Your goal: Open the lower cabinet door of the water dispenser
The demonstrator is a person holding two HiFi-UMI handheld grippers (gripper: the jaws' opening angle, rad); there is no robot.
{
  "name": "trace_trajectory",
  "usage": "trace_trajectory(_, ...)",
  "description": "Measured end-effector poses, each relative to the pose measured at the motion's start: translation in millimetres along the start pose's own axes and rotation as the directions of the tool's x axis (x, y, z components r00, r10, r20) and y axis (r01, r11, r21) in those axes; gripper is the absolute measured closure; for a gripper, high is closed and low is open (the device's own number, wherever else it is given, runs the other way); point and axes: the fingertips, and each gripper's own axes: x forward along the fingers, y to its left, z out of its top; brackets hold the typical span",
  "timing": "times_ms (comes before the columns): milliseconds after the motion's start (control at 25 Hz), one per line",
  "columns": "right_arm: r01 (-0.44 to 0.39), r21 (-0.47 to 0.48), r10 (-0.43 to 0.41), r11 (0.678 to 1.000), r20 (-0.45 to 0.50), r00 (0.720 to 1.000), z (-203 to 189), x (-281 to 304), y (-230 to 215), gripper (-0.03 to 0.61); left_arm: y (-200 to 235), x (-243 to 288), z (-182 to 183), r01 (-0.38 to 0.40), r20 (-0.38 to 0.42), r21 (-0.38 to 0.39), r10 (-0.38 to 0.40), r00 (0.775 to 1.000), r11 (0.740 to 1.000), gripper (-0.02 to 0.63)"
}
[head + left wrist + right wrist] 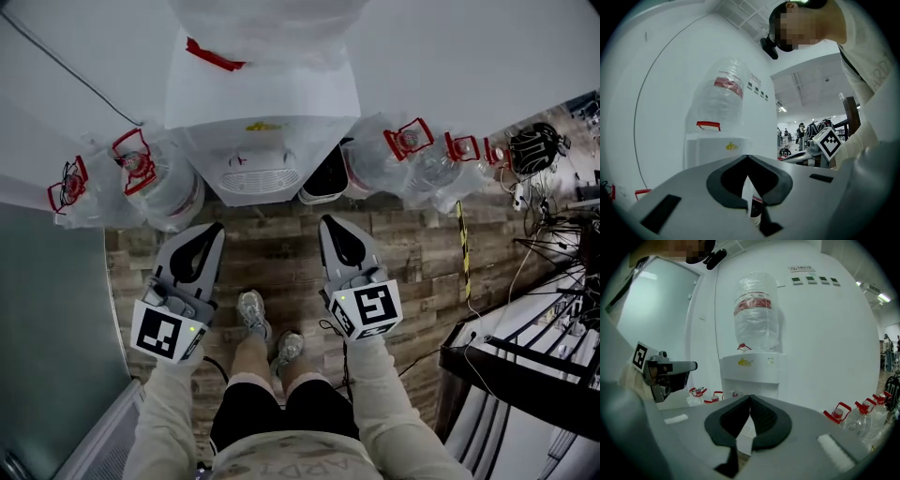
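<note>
The white water dispenser (pixel 262 103) stands against the wall straight ahead, with a clear bottle (pixel 757 315) on top and a drip tray (pixel 258 178) on its front. Its lower cabinet door does not show in any view: the head view looks down past it, and the jaws cover it in both gripper views. My left gripper (pixel 217 226) and right gripper (pixel 323 221) are held side by side over the floor, pointing at the dispenser and apart from it. Both are shut with nothing between the tips. The dispenser (pixel 717 145) shows above my left gripper (pixel 747 157) and the dispenser (pixel 750 373) above my right gripper (pixel 750 397).
Empty water bottles with red handles lie on the floor left (pixel 155 183) and right (pixel 412 159) of the dispenser. A black bin (pixel 328 173) stands at its right side. A glass panel (pixel 47 309) is on the left. Cables and a rack (pixel 553 234) crowd the right. The person's feet (pixel 267 328) are below.
</note>
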Motion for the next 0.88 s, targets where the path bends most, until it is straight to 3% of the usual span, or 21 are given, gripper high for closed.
trace_trajectory(600, -0.017, -0.011, 0.017, 1.000, 0.008, 1.000, -168, 59, -38, 0.563, 12, 33, -156, -0.009, 0.033, 0.038, 0.008, 0.999, 0.999, 0.611)
trace_trajectory(880, 0.004, 0.032, -0.005, 0.999, 0.030, 1.000, -260, 88, -65, 0.520, 17, 49, -240, 0.003, 0.062, 0.080, -0.008, 0.998, 0.997, 0.611)
